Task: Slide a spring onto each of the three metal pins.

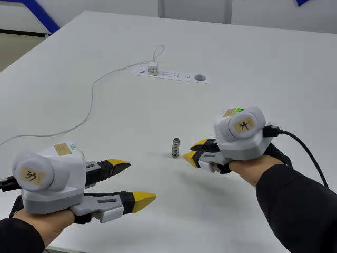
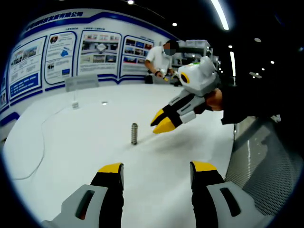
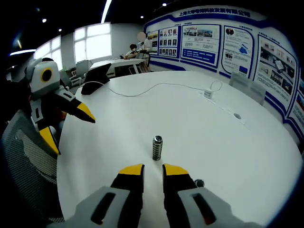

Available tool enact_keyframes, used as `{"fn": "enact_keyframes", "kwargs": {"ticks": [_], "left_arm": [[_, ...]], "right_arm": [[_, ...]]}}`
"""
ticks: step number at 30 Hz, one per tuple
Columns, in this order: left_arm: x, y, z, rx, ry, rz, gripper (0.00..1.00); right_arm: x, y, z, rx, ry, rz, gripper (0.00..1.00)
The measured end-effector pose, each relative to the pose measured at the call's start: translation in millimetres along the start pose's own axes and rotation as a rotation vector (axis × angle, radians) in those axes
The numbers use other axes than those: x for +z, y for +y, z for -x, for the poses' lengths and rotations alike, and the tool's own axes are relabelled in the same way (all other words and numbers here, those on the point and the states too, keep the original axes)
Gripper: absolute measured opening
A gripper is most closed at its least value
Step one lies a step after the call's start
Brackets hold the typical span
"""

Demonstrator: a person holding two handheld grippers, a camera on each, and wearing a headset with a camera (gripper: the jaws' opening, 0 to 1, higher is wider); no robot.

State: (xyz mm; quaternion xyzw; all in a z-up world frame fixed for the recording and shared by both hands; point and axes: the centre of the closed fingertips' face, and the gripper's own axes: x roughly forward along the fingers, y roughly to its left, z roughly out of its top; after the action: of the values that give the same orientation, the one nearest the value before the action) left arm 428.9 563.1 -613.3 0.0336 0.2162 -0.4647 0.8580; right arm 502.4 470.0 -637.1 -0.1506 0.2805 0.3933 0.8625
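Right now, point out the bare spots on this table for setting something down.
Bare: the stretch between the spring and the power strip, and between the spring and the left gripper. Crowded: beside the spring, at the right gripper.

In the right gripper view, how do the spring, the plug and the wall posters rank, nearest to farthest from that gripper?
From the right gripper:
1. Spring, upright just ahead of the jaws.
2. Plug, farther along the table, right of centre.
3. Posters, beyond the table's far edge.
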Motion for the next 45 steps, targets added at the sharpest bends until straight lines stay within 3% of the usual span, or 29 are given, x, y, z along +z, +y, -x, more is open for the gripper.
{"fn": "enact_keyframes", "kwargs": {"ticks": [13, 25, 36, 45], "left_arm": [[-1.6, -0.6, -0.4, -0.003, 0.009, -0.005, 0.58], [-2.2, -2.3, -0.9, -0.008, 0.016, -0.010, 0.59], [-3.6, -3.5, -2.2, -0.014, 0.024, -0.016, 0.60], [-4.3, -4.1, -3.3, -0.016, 0.027, -0.017, 0.61]], "right_arm": [[-28.3, 3.5, 39.0, 0.002, 0.022, 0.035, 0.20], [-51.8, -10.1, 78.5, -0.050, 0.018, -0.003, 0.23], [-69.7, -39.7, 111.8, -0.136, -0.010, -0.065, 0.28], [-78.8, -44.4, 129.8, -0.150, -0.039, -0.076, 0.37]]}}
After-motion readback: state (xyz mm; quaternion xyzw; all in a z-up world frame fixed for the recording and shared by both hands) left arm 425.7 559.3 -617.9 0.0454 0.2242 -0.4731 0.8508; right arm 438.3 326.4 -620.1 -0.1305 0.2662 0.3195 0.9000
